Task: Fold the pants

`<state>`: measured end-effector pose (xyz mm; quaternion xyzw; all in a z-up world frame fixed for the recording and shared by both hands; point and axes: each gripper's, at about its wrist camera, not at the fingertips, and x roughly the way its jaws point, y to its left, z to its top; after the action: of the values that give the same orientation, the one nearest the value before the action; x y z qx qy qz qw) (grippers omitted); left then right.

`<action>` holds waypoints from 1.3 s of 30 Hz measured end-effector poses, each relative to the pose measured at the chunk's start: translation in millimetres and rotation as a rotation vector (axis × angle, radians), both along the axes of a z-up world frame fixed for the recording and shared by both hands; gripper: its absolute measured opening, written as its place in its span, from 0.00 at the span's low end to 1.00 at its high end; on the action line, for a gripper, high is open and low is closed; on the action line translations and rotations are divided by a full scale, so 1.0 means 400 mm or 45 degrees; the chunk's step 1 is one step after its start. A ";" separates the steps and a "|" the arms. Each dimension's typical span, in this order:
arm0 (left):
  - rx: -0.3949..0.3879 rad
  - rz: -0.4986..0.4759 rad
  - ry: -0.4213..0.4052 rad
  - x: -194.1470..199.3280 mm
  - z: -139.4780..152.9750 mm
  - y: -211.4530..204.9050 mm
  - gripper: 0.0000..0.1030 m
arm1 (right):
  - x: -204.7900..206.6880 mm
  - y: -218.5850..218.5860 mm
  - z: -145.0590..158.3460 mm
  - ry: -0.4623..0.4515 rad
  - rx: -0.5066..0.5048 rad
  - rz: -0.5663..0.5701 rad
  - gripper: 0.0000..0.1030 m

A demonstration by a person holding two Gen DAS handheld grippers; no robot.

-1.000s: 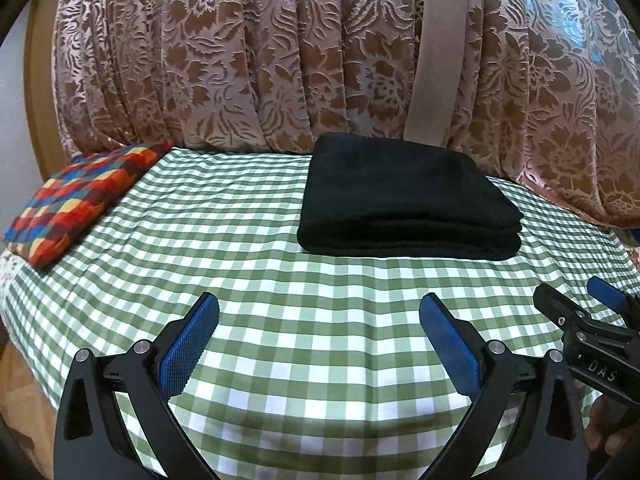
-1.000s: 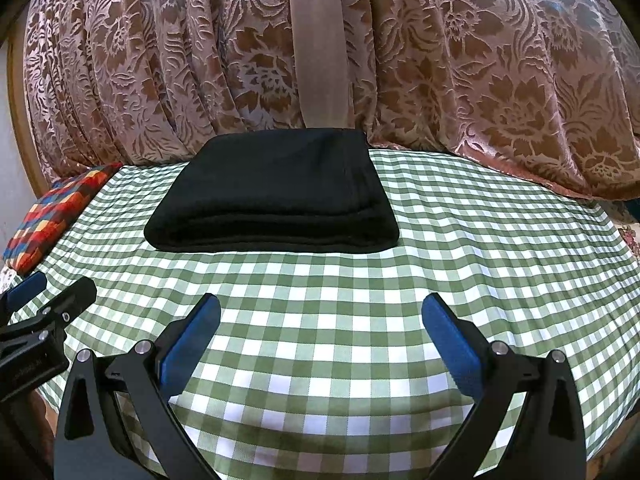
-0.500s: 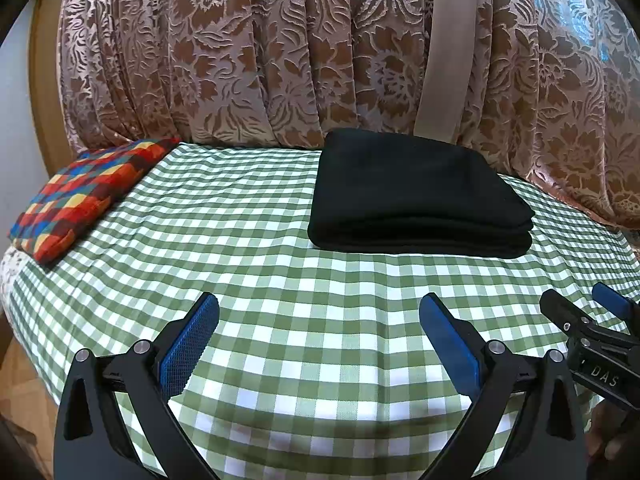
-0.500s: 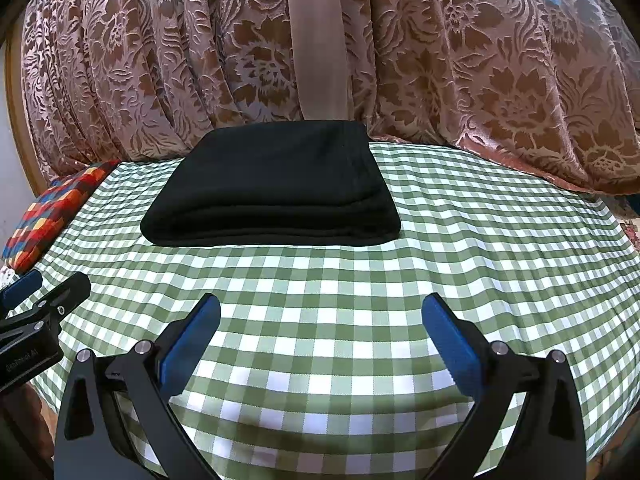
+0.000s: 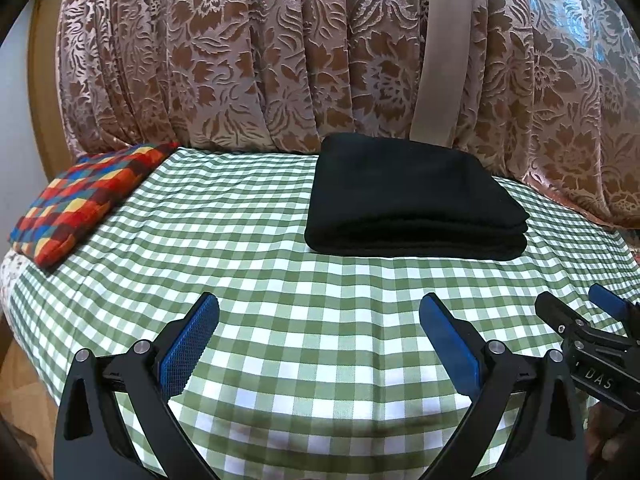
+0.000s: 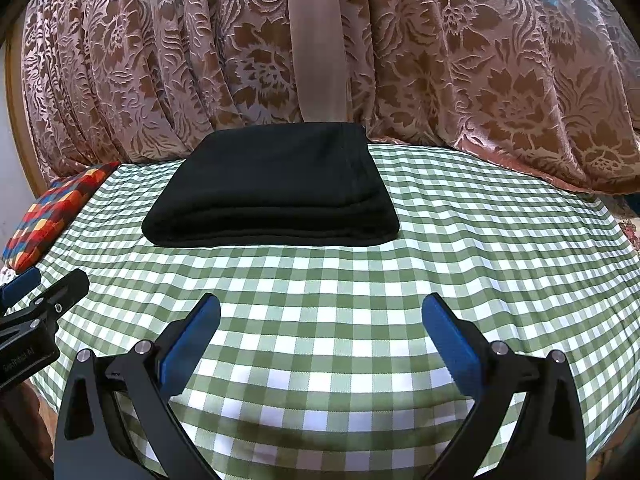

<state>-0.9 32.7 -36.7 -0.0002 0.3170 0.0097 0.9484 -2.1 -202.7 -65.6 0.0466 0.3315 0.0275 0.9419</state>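
The black pants (image 5: 408,196) (image 6: 272,188) lie folded into a thick neat rectangle at the far side of the green checked tabletop (image 5: 280,280) (image 6: 480,240), close to the curtain. My left gripper (image 5: 319,308) hovers open over the near part of the table, well short of the pants, with nothing between its blue pads. My right gripper (image 6: 321,308) is likewise open and empty, near the front edge. In the left wrist view the right gripper (image 5: 572,308) shows at the right edge; in the right wrist view the left gripper (image 6: 44,284) shows at the left edge.
A multicoloured checked cushion (image 5: 84,200) (image 6: 52,216) lies at the table's far left corner. A brown floral curtain (image 5: 280,60) (image 6: 480,80) with a plain beige band hangs right behind the table. Wooden floor (image 5: 20,400) shows below the left edge.
Both grippers have drawn back slightly and tilted, so the pants sit a little lower and farther in both views. The pants have not moved, and both grippers stay open.
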 end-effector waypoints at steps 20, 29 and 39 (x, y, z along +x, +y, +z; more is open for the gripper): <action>0.000 -0.002 -0.032 -0.011 0.020 -0.006 0.96 | -0.002 0.002 0.003 -0.012 0.000 0.011 0.98; -0.002 0.003 -0.039 -0.010 0.025 -0.002 0.96 | -0.001 0.004 0.003 -0.009 -0.002 0.013 0.98; -0.002 0.011 -0.027 -0.006 0.019 -0.004 0.96 | 0.014 0.003 -0.013 0.012 0.002 0.018 0.98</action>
<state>-3.3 31.2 -28.9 -0.0025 0.3071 0.0134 0.9516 3.3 -201.5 -70.7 0.0451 0.3363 0.0343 0.9400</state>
